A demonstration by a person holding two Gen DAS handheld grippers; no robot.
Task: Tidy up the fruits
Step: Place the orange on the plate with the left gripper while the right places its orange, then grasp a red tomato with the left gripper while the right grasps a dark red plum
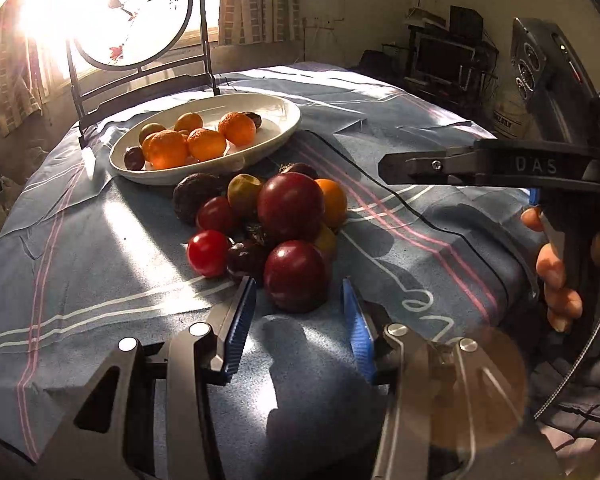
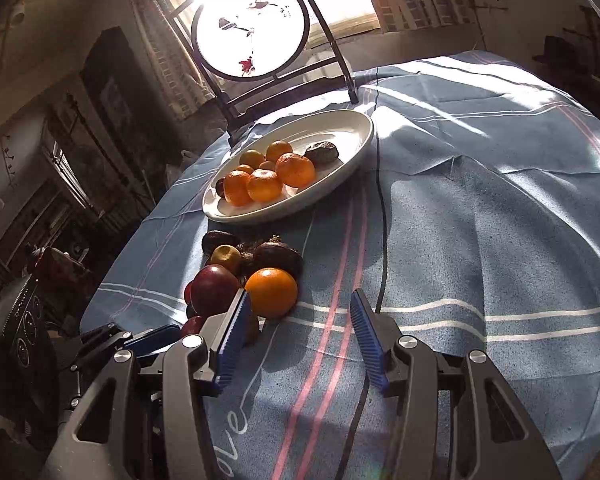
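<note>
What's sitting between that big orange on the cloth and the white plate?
In the right wrist view, dark wrinkled fruits and a yellowish one lie between the orange and the plate; beyond them, bare blue cloth.

Mixed fruit pile (image 1: 268, 228) loose on blue cloth, just beside white plate (image 1: 276, 142) holding oranges (image 1: 204, 142)

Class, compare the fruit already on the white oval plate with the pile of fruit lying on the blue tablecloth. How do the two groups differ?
The fruit on the white oval plate is mostly orange mandarins, with a few dark pieces; the pile on the blue tablecloth is mostly dark red plums and small red fruit, with only one large orange. The plate group sits farther back, near the stand; the pile lies close before both open hand-held grippers. Both groups are mixed.
</note>
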